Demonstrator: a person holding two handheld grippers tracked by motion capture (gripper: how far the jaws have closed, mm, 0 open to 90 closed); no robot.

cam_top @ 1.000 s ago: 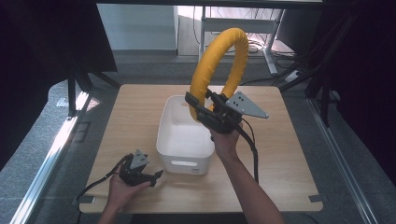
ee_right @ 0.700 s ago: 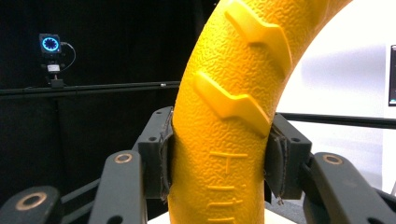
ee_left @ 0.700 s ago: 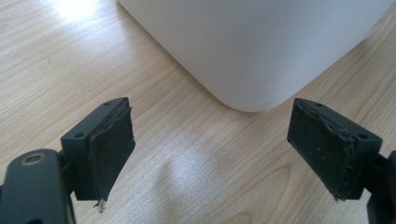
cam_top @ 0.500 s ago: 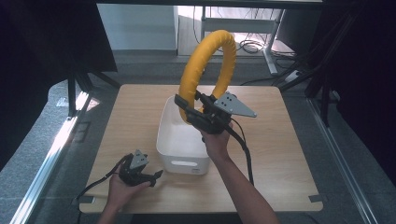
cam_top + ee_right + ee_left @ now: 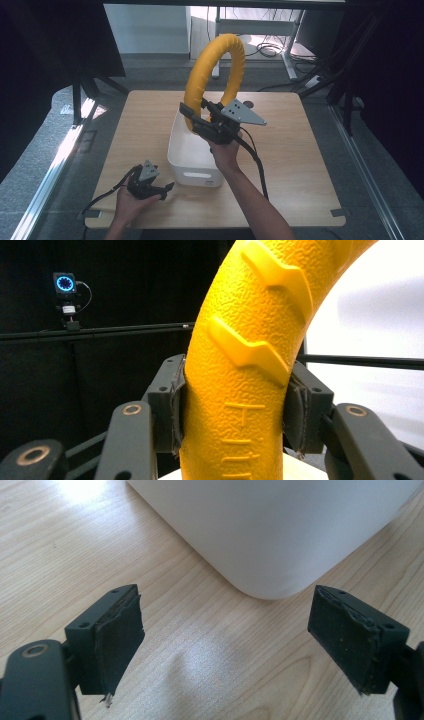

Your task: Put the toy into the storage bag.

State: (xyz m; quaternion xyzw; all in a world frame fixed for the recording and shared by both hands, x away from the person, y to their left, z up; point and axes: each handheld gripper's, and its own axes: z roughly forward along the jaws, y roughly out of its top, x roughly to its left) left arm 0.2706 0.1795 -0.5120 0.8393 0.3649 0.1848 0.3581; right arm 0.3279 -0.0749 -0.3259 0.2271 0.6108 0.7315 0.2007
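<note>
Both pads of the right gripper (image 5: 234, 405) pinch the yellow ring (image 5: 212, 70), which stands upright above the white bin (image 5: 187, 150).

Sunlit grey floor (image 5: 60, 150), black curtains (image 5: 50, 40)

Yellow ring (image 5: 215, 75) with raised zigzag ridges, white bin (image 5: 192, 155), pale wood table (image 5: 300, 165).

Overhead forward-down; two close tongs-mounted views
</note>
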